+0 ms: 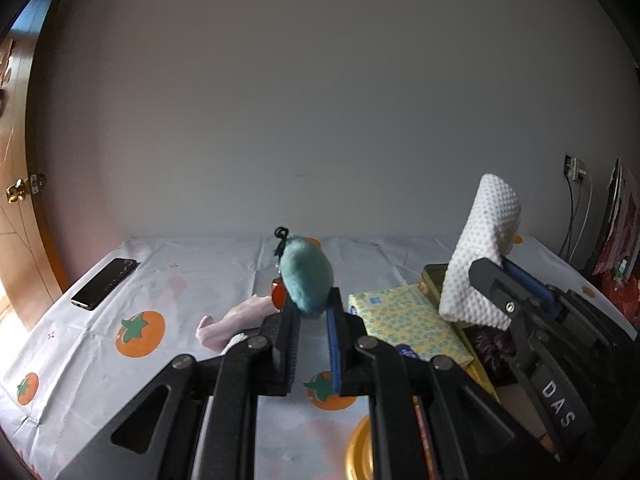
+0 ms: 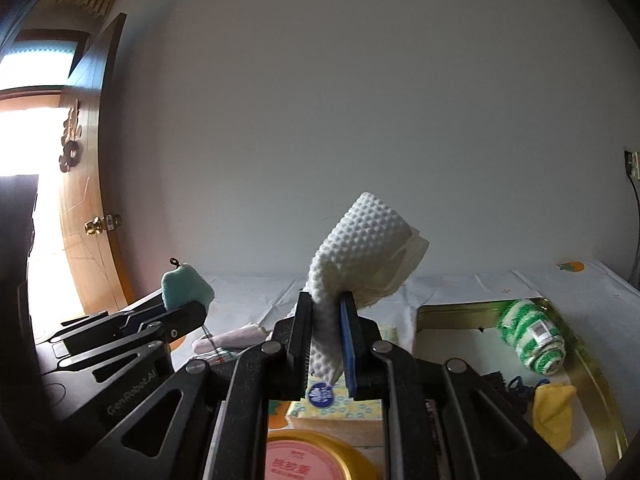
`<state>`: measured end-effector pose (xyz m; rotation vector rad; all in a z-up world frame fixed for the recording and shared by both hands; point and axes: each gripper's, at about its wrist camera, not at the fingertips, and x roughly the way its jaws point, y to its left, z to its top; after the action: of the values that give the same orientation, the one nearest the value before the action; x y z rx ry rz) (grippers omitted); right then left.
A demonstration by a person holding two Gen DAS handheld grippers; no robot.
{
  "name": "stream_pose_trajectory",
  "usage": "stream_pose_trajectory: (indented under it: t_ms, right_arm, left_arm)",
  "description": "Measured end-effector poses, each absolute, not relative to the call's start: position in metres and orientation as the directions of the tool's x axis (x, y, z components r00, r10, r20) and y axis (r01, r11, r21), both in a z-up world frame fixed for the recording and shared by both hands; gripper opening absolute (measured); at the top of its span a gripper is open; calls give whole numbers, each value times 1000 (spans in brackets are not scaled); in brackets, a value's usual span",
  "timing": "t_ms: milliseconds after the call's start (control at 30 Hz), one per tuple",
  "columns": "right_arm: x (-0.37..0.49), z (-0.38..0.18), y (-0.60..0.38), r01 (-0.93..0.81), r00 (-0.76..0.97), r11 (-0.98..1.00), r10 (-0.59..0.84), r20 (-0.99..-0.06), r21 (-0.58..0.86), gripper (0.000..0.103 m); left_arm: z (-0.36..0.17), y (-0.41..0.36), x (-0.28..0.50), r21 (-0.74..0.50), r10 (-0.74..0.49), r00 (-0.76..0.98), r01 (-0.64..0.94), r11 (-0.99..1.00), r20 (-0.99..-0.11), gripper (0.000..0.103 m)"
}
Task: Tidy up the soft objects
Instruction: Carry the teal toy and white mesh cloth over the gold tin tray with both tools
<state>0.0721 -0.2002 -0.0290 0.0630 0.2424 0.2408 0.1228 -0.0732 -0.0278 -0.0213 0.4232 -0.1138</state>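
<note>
My left gripper point(image 1: 314, 312) is shut on a teal plush keychain point(image 1: 306, 280) with a black loop and a red bead, held above the table. It also shows in the right wrist view point(image 2: 186, 286). My right gripper point(image 2: 326, 312) is shut on a white dimpled cloth point(image 2: 360, 244), held up over a yellow tissue pack point(image 2: 340, 408). That cloth shows in the left wrist view point(image 1: 480, 256). A gold tin tray point(image 2: 460, 310) at the right holds a green-striped roll point(image 2: 532, 340) and a yellow soft piece point(image 2: 554, 412).
A pink cloth point(image 1: 236, 320) lies on the persimmon-print tablecloth point(image 1: 140, 332). A black phone point(image 1: 105, 283) lies at the far left. A gold-rimmed pink lid point(image 2: 308, 460) sits near the front edge. A wooden door point(image 2: 92, 200) stands at the left.
</note>
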Motion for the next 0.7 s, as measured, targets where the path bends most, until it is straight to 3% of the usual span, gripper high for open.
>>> stream_pose_trajectory:
  t_ms: [700]
  right_arm:
    - [67, -20, -257, -109, 967, 990, 125, -223, 84, 15]
  left_arm:
    - [-8, -126, 128, -7, -204, 891, 220, 975, -405, 10]
